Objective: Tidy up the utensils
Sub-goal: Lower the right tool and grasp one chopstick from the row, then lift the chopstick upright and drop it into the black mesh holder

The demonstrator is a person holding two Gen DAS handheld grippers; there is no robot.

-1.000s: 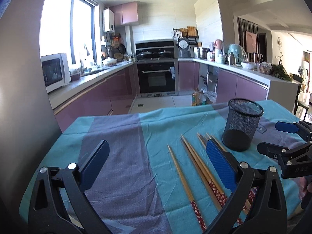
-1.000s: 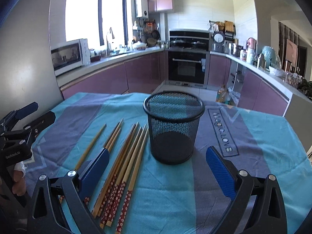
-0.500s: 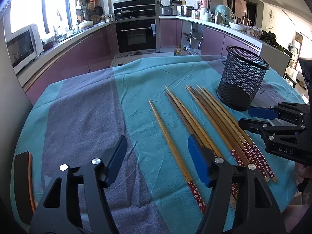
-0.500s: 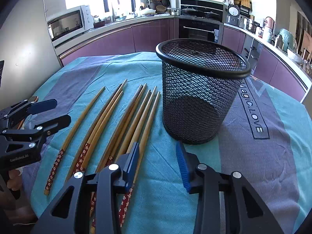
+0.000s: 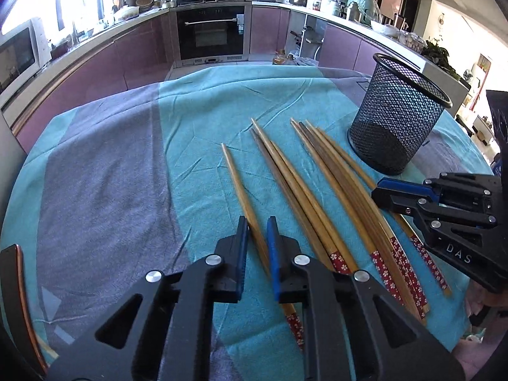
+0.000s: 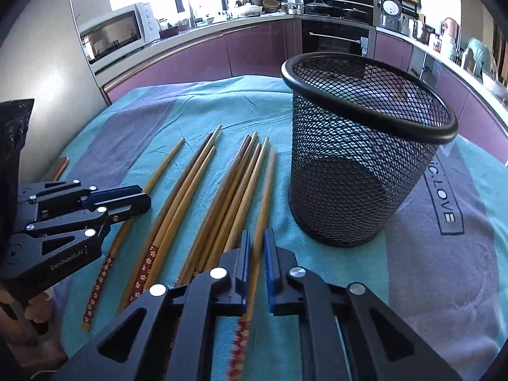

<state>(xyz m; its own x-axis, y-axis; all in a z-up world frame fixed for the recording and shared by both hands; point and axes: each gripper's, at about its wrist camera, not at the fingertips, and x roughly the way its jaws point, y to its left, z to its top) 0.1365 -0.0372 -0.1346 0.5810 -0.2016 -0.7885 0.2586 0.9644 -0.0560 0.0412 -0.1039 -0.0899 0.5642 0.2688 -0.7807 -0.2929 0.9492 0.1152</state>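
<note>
Several wooden chopsticks (image 5: 320, 187) with red flowered ends lie side by side on the teal and purple tablecloth (image 5: 104, 177). A black mesh cup (image 5: 397, 120) stands upright at their right. My left gripper (image 5: 256, 225) is shut on the leftmost chopstick (image 5: 239, 184), low at the cloth. My right gripper (image 6: 257, 238) is shut on the rightmost chopstick (image 6: 266, 184), which looks blurred, just left of the mesh cup (image 6: 365, 146). The other chopsticks (image 6: 197, 190) lie between the grippers. The right gripper also shows in the left wrist view (image 5: 381, 190), the left gripper in the right wrist view (image 6: 139, 198).
A dark slab with an orange edge (image 5: 16, 298) lies at the cloth's left edge. The cloth carries printed letters (image 6: 444, 200) right of the cup. Kitchen counters, an oven (image 5: 211, 31) and a microwave (image 6: 117, 35) stand beyond the table.
Both grippers dropped toward the cloth and went from wide open to shut, the left on the leftmost chopstick, the right on the rightmost one beside the cup.
</note>
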